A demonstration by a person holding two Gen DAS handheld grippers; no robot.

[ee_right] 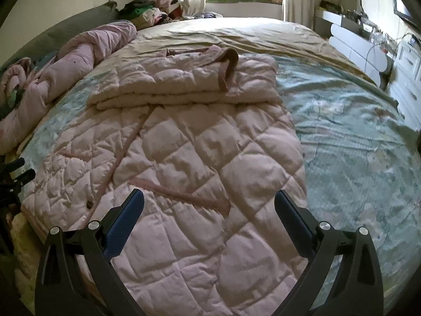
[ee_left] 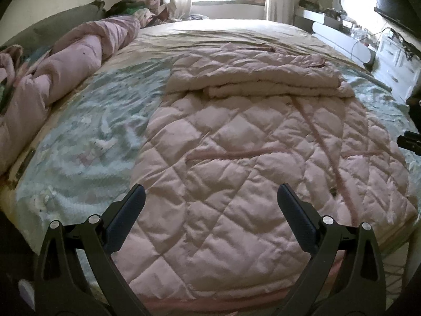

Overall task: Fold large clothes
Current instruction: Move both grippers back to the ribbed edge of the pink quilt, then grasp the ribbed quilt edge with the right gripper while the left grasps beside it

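Bed (ee_left: 86,142), pale floral sheet; pink quilted coat (ee_left: 236,158) spread near edge. Left gripper (ee_left: 210,197), right gripper (ee_right: 209,202) wide open, empty.

1. I searched both wrist views and found no text, label, brand, number or sign that I could read.
2. The quilted pink coat (ee_left: 263,158) carried only stitching and trim; I made out no tag or lettering on it.
3. The patterned bedspread (ee_right: 355,144), toward three o'clock in the right view, showed a pale print, but nothing I could read as writing.
4. The clutter on the shelf (ee_left: 329,18) at one o'clock was too small and blurred to read.
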